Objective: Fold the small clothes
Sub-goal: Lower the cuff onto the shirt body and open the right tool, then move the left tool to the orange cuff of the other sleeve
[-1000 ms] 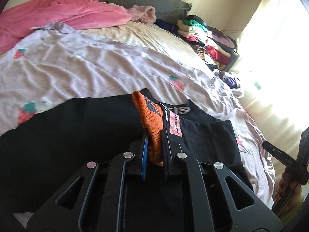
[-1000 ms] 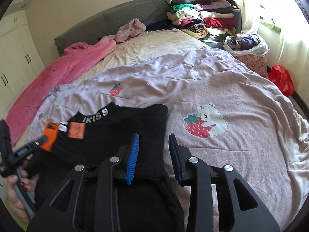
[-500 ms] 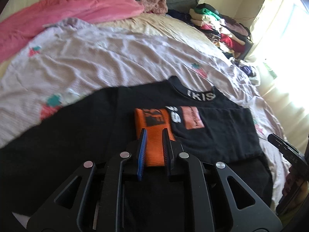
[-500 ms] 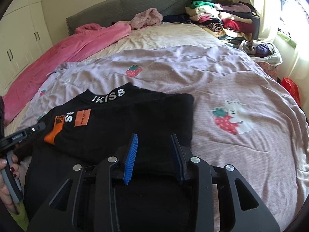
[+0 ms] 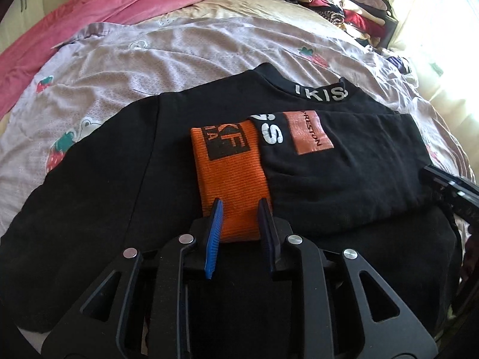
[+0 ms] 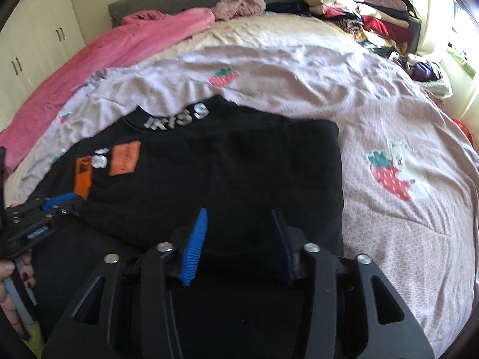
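Black garment: we see a black sweatshirt (image 5: 119, 185) spread across the near part of a bed, its collar lettered in white and pointing away from us.
Sleeve: one sleeve is folded across the chest, and its orange ribbed cuff (image 5: 230, 176) lies flat near the middle of the garment.
Patch: a rust-orange label (image 5: 308, 133) sits on the sleeve just right of the cuff, beside white letters.
Left gripper: our left gripper (image 5: 241, 220) has its jaws parted, one finger on either side of the near end of the cuff; we cannot tell whether the pads touch the fabric.
Right gripper: our right gripper (image 6: 238, 240) has its jaws spread wide over the black fabric at the garment's right side, holding nothing.
Bed cover: a lilac quilt (image 6: 374, 113) printed with strawberries and a white bear lies under the sweatshirt.
Beyond: a pink blanket (image 6: 113, 51) runs along the left of the bed, and a pile of clothes (image 6: 359, 15) sits at the far right corner.
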Demonstrator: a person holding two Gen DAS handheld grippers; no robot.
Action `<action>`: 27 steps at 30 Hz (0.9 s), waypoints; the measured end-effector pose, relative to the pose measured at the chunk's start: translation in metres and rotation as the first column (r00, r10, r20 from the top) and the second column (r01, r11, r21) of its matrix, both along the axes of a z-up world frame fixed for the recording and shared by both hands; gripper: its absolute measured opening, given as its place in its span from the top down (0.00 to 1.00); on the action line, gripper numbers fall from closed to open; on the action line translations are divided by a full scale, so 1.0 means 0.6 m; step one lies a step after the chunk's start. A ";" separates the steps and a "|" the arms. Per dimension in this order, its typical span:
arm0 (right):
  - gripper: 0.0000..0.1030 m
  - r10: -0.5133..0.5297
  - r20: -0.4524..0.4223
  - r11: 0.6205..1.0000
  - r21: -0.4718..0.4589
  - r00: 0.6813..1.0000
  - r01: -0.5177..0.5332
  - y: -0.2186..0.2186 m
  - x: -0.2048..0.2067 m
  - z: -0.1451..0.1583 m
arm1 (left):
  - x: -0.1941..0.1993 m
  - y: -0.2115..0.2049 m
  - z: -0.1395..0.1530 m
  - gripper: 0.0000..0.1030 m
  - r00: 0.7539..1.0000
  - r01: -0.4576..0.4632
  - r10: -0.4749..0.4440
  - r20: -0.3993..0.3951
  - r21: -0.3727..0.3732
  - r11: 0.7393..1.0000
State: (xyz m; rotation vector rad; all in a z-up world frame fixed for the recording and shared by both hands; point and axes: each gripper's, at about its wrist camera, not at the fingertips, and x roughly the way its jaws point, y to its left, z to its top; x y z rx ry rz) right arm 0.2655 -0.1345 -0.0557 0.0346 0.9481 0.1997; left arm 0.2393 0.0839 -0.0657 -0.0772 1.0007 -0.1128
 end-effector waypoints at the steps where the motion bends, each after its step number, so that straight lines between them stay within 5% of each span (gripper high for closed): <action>1: 0.53 -0.012 -0.028 1.000 -0.009 1.000 0.012 -0.005 0.006 -0.013 | 0.000 0.002 0.000 0.84 1.000 0.000 0.000 0.000 -0.005 1.000; 8: 0.46 -0.035 -0.055 0.999 0.006 0.998 0.035 -0.014 0.005 -0.029 | -0.001 0.004 0.004 0.82 1.000 0.005 -0.005 0.006 -0.023 1.000; 10: 0.37 -0.033 -0.048 0.999 0.024 0.998 0.035 -0.013 -0.001 -0.021 | -0.004 0.003 0.011 0.72 1.000 0.000 0.000 0.015 -0.012 1.000; 16: 0.36 -0.025 -0.008 0.999 0.024 1.000 0.025 -0.008 -0.023 0.013 | -0.018 0.015 0.030 0.54 0.999 -0.008 0.009 0.035 -0.023 1.000; 19: 0.20 -0.026 0.015 0.999 0.035 1.000 0.026 -0.006 -0.037 0.028 | -0.034 0.020 0.043 0.43 0.998 -0.014 0.015 0.057 -0.012 1.000; 27: 0.15 0.007 0.082 0.997 0.077 0.997 -0.014 0.019 -0.072 0.070 | -0.087 0.052 0.086 0.30 0.991 -0.059 0.065 0.120 -0.052 0.997</action>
